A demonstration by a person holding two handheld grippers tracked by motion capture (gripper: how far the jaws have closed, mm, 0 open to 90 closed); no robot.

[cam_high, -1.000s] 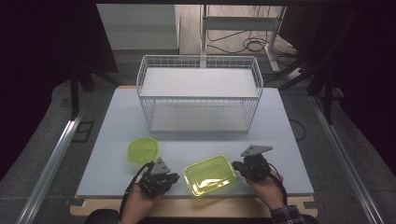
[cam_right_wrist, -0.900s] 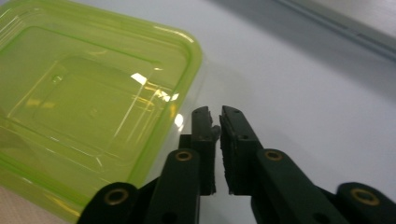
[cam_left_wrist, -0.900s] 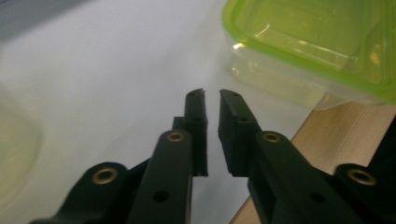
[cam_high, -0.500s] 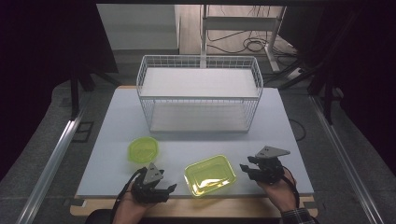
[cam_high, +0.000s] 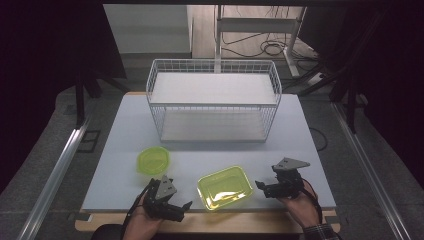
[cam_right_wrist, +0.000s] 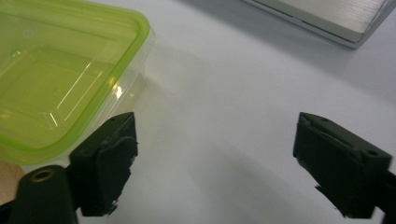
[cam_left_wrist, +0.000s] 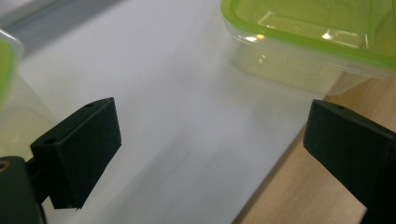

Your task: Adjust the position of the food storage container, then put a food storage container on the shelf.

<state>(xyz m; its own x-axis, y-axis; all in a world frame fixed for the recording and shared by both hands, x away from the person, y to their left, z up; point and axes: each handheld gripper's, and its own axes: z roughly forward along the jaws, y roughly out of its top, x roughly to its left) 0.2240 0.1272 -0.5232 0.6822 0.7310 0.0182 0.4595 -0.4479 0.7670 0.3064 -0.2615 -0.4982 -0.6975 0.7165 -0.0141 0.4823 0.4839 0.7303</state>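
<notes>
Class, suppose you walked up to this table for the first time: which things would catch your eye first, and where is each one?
The bright green rectangular container stands out at the near edge of the white table, between the left gripper and the right gripper, both open and apart from it. A smaller round green container sits left of it, and a white wire basket stands farther back.

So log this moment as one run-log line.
left tool: open, empty, jaws just opened | right tool: open, empty, jaws just opened | rectangular container: on table, between tools, untouched

rect. box [cam_high: 224, 187] betw. grippers, round box [cam_high: 153, 161] left, rack [cam_high: 213, 102] behind
</notes>
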